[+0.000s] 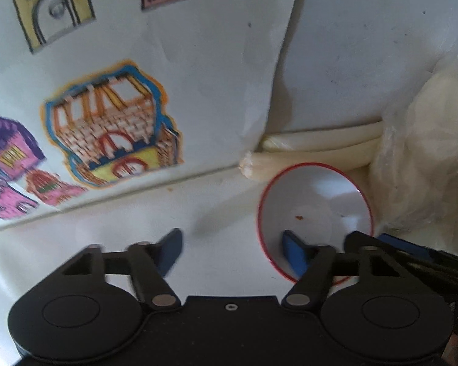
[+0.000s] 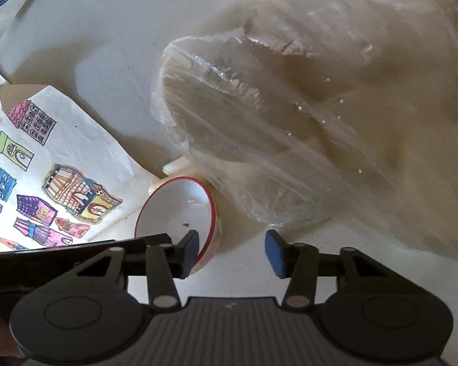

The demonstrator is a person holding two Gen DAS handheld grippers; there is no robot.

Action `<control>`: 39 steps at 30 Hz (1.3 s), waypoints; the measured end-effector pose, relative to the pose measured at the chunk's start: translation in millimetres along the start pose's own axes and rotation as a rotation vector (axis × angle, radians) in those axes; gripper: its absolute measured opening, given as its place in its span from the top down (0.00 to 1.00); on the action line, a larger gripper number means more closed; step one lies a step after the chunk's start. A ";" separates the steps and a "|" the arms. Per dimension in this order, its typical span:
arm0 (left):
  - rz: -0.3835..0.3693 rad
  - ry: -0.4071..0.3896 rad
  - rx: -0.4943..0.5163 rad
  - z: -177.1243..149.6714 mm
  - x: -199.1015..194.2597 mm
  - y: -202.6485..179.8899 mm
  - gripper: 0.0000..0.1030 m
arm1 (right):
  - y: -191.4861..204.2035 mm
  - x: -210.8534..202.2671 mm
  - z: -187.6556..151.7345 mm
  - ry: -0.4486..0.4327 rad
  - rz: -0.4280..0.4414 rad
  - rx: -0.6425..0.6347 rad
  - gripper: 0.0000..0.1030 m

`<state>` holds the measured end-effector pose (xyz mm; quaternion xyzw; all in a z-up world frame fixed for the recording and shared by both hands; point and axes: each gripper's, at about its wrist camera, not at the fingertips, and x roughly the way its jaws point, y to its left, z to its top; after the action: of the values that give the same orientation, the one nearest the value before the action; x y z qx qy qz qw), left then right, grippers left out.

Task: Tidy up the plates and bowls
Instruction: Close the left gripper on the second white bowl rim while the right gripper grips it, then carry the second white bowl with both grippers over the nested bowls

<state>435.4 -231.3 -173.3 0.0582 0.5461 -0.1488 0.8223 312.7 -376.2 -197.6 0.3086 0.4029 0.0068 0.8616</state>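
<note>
A white bowl with a red rim [image 1: 316,213] stands on the white surface, with a small reddish speck inside. My left gripper [image 1: 232,251] straddles the bowl's left wall: its right pad [image 1: 293,254] is inside the bowl, and its left pad [image 1: 171,251] is outside, well clear of the rim. In the right wrist view my right gripper [image 2: 232,253] straddles the right wall of the bowl [image 2: 171,210]. There the left pad [image 2: 190,253] sits just inside the rim and the right pad [image 2: 274,254] stands apart outside. Both grippers are open; neither clamps the wall.
A paper sheet with coloured house drawings [image 1: 113,128] [image 2: 45,183] lies to the left of the bowl. A large bundle in clear plastic wrap [image 2: 305,116] [image 1: 427,158] sits close on the right. Pale rolled tubes [image 1: 320,146] lie behind the bowl.
</note>
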 end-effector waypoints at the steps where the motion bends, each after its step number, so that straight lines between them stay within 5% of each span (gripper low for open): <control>1: -0.033 0.000 -0.019 -0.3 0.4 0.4 0.49 | 0.5 0.5 0.0 0.002 0.004 -0.005 0.53; 6: -0.116 -0.007 -0.064 -2.3 1.4 -5.4 0.81 | 6.0 5.5 1.4 0.010 0.028 -0.038 0.67; 9: -0.125 -0.006 -0.081 -5.7 1.8 -9.3 0.84 | 13.5 5.9 2.4 0.012 0.038 -0.075 0.82; 15: -0.143 0.019 -0.139 -28.1 -8.4 -9.1 0.88 | 20.0 1.9 -2.6 0.032 0.018 -0.132 0.87; 26: -0.211 0.012 -0.217 -72.2 -43.8 -16.0 0.89 | 18.4 -43.0 -24.4 0.046 0.015 -0.206 0.90; 39: -0.284 -0.001 -0.158 -117.7 -125.7 -30.3 0.89 | 13.9 -143.9 -62.7 -0.008 0.038 -0.260 0.90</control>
<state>277.2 -206.8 -102.9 -0.0843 0.5583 -0.2201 0.7954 175.0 -369.5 -121.3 0.2019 0.3891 0.0738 0.8958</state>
